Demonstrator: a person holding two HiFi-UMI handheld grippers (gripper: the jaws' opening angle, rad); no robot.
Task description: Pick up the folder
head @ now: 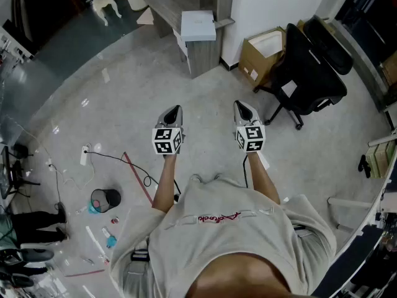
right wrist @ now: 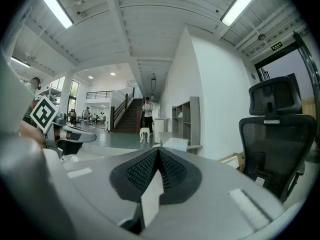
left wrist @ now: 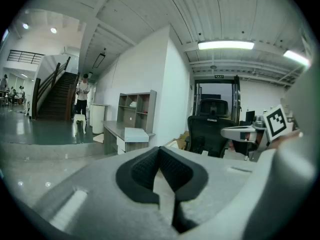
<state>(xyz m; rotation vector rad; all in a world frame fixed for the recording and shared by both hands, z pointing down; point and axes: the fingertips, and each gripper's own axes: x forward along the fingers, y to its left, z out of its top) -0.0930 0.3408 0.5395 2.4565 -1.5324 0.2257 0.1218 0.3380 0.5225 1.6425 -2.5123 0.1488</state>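
Note:
The folder [head: 198,25] is pale blue-white and lies flat on the near end of a grey desk [head: 167,4], far ahead of me. It shows small in the left gripper view [left wrist: 136,133] and the right gripper view [right wrist: 175,144]. My left gripper [head: 177,108] and right gripper [head: 239,103] are held side by side at chest height over the floor, well short of the desk. Both are shut with nothing between the jaws: the dark pads meet in the left gripper [left wrist: 160,150] and the right gripper [right wrist: 158,151].
A black office chair [head: 310,67] and an open cardboard box [head: 263,51] stand right of the desk. A cable [head: 133,166], a power strip [head: 84,155] and a black cup [head: 105,198] lie on the floor at left. A person [left wrist: 82,91] stands by distant stairs.

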